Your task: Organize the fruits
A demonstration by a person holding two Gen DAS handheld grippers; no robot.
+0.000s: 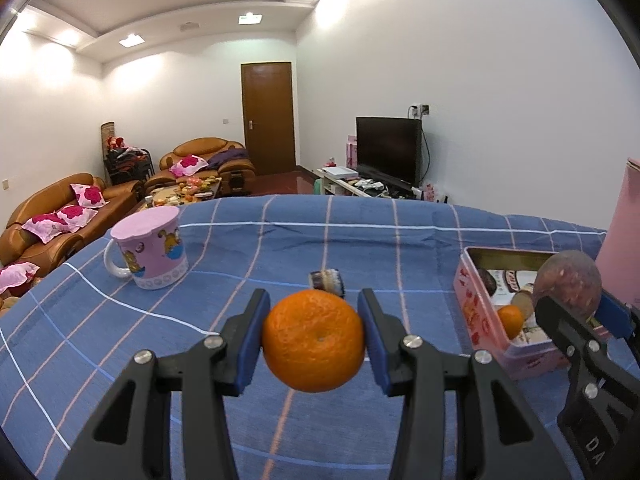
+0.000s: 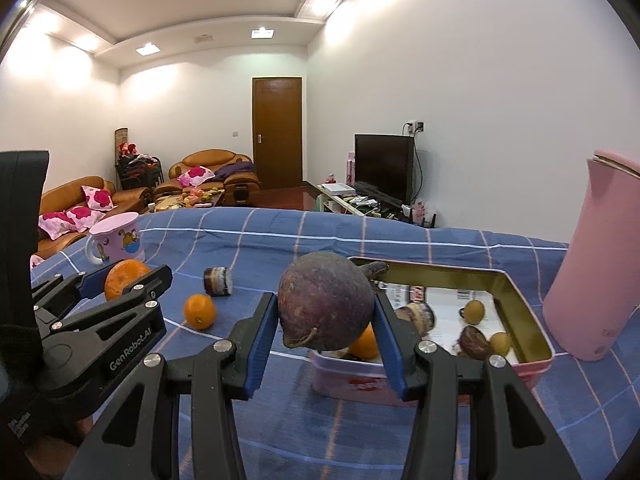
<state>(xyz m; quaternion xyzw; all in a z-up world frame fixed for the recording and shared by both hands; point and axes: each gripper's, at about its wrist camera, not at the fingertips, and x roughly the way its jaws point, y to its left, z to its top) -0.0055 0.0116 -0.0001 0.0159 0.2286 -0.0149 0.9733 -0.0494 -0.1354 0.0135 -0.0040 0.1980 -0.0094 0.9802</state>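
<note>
My left gripper is shut on a large orange, held just above the blue checked cloth. The same gripper and orange show at the left of the right wrist view. My right gripper is shut on a round dark purple fruit, held over the near left corner of an open pink tin. The tin holds a small orange and several small brown and yellowish fruits. Another small orange lies on the cloth between the two grippers.
A pink cartoon mug stands at the far left of the table. A small dark roll-shaped item lies mid-table. A tall pink flask stands right of the tin. Sofas, a door and a TV fill the room beyond.
</note>
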